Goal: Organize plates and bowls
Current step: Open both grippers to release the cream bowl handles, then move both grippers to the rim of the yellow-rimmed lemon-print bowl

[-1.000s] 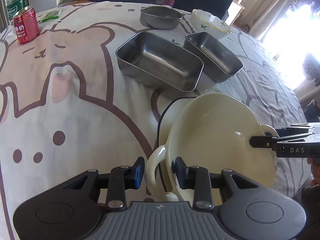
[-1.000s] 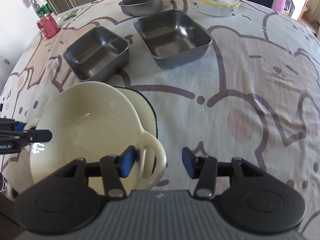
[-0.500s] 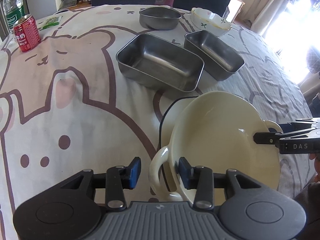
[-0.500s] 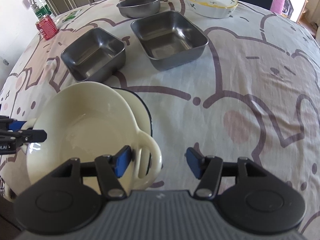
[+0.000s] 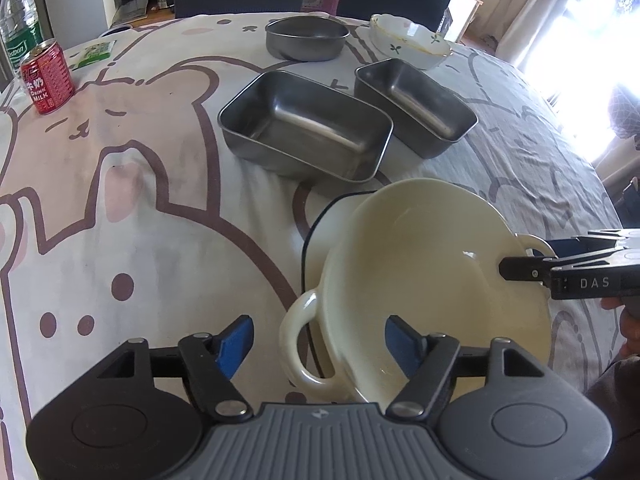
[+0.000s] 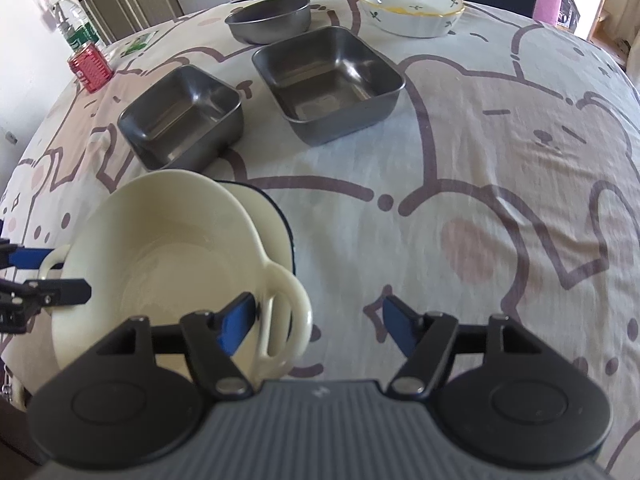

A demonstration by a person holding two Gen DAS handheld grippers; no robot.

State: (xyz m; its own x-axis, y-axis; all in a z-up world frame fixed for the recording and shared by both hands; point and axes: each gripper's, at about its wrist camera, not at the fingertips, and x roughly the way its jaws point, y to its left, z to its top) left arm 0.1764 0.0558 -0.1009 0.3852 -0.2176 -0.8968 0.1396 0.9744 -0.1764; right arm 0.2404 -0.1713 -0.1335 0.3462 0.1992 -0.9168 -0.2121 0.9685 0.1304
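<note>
A cream two-handled bowl (image 5: 420,264) (image 6: 168,240) rests tilted inside a cream dish with a dark rim (image 5: 316,224) (image 6: 276,216). My left gripper (image 5: 318,342) straddles the bowl's near handle (image 5: 296,344). Its jaws are opening and the blue pads stand clear of the handle. My right gripper (image 6: 318,322) is around the other handle (image 6: 288,312), jaws opening too, with the left pad close beside the loop. Each gripper also shows in the other view: the right gripper (image 5: 532,258) and the left gripper (image 6: 52,276).
Two rectangular steel pans (image 5: 304,128) (image 5: 416,104) sit beyond the bowl, with a round steel bowl (image 5: 306,36) and a white floral bowl (image 5: 408,40) behind them. A red can (image 5: 48,76) and a water bottle (image 5: 18,28) stand far left. The bear-print cloth covers the table.
Both grippers' jaws have spread apart, the left one letting go of the handle it pinched. The cream bowl stays where it was in the dish.
</note>
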